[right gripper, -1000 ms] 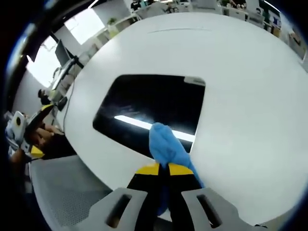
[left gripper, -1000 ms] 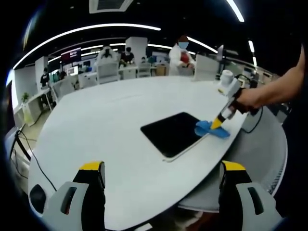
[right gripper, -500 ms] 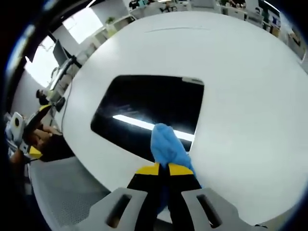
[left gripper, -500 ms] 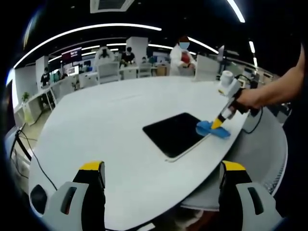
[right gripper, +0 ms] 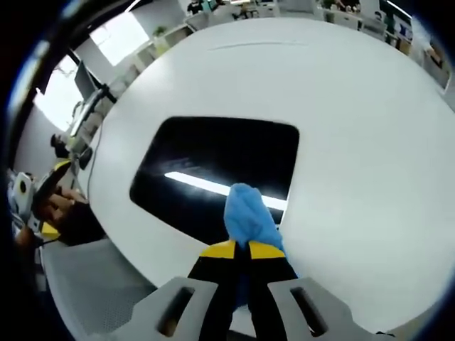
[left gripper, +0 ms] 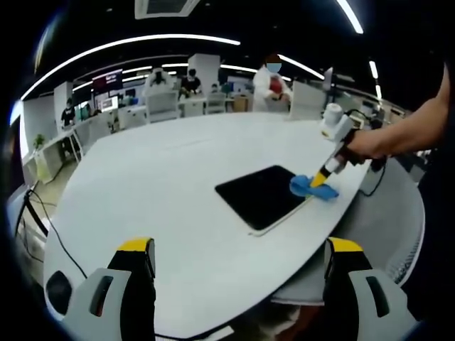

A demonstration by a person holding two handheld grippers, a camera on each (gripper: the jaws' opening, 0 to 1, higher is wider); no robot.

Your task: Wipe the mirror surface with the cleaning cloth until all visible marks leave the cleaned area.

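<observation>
A dark rectangular mirror (left gripper: 263, 195) (right gripper: 213, 167) lies flat on the white round table (left gripper: 163, 177), reflecting a ceiling light strip. A blue cleaning cloth (right gripper: 249, 217) (left gripper: 311, 186) rests on the mirror's near edge. My right gripper (right gripper: 242, 249) is shut on the cloth, and in the left gripper view it (left gripper: 325, 181) comes in from the right, held by a hand. My left gripper (left gripper: 238, 245) stands open over the table's near edge, well short of the mirror, with nothing between its jaws.
A mesh chair (right gripper: 92, 291) stands at the table's edge beside the mirror. Cables (left gripper: 43, 227) hang off the table's left side. Desks, chairs and several people (left gripper: 270, 78) fill the far background.
The right gripper has slid the cloth slightly along the mirror's edge. The left gripper stays open, and its view has shifted only a little.
</observation>
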